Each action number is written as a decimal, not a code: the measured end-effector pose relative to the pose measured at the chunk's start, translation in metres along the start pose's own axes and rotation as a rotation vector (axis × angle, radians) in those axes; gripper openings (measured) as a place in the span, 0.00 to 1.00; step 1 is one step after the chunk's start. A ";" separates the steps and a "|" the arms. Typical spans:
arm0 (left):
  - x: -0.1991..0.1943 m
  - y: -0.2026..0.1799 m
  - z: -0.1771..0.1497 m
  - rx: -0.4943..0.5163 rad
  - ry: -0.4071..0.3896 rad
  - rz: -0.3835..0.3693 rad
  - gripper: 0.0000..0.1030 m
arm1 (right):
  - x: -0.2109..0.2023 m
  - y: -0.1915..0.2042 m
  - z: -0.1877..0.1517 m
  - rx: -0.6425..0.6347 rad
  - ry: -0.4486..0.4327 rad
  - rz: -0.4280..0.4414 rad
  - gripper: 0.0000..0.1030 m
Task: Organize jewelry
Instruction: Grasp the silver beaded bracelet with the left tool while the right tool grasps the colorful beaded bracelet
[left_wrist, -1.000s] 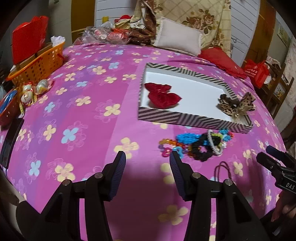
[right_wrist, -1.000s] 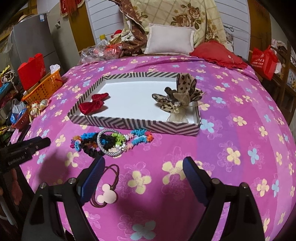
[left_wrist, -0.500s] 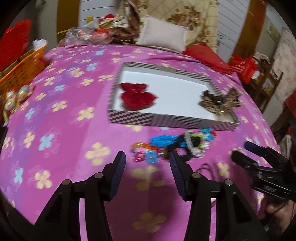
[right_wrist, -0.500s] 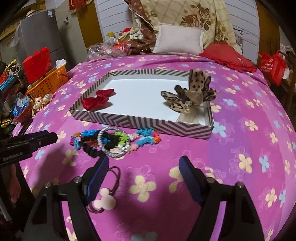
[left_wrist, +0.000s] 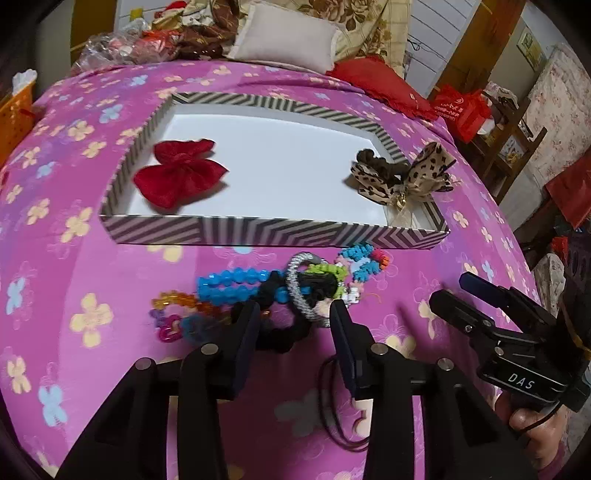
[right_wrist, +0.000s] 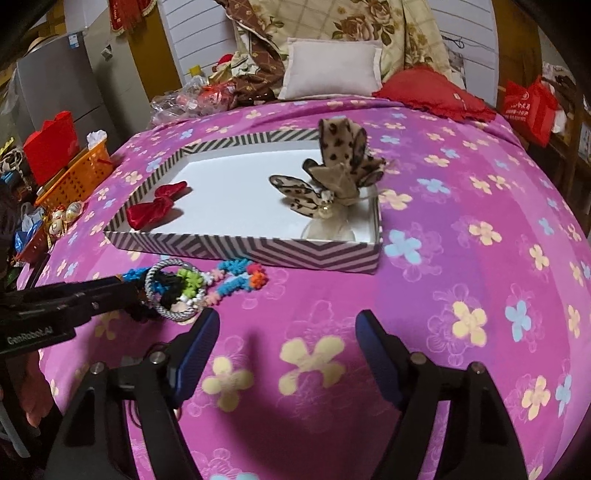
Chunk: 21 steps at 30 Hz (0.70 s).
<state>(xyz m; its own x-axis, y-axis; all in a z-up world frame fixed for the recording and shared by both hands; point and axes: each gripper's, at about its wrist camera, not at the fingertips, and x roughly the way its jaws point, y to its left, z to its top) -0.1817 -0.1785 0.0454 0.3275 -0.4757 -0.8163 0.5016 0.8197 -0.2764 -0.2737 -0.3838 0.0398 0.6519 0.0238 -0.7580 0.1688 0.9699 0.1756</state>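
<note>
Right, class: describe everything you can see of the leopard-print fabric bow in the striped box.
The leopard-print fabric bow is tan with dark spots, made of several soft loops, one standing upright. A small gold bead sits at its knot, with pale sheer ribbon trailing below. It lies in the near right corner of the shallow zigzag-striped cardboard box, on the white floor, and seems to lean against the right wall. The red velvet bow lies apart at the opposite end. Neither claw touches it.

Red bow (left_wrist: 181, 173), leopard-print bow (left_wrist: 402, 177), chevron-striped tray (left_wrist: 258, 230).
</note>
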 end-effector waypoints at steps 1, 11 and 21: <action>0.004 -0.002 0.001 0.007 0.004 0.002 0.18 | 0.001 -0.001 0.000 0.005 0.002 0.003 0.77; 0.030 -0.008 0.006 0.028 0.028 0.027 0.00 | 0.009 -0.011 0.000 0.026 0.022 0.008 0.77; -0.008 0.015 -0.003 0.027 -0.024 0.013 0.00 | 0.023 0.003 0.005 -0.013 0.038 0.037 0.77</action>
<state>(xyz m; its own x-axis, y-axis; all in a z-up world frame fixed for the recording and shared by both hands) -0.1790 -0.1618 0.0460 0.3535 -0.4729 -0.8071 0.5183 0.8173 -0.2519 -0.2544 -0.3812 0.0264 0.6287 0.0686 -0.7746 0.1354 0.9712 0.1959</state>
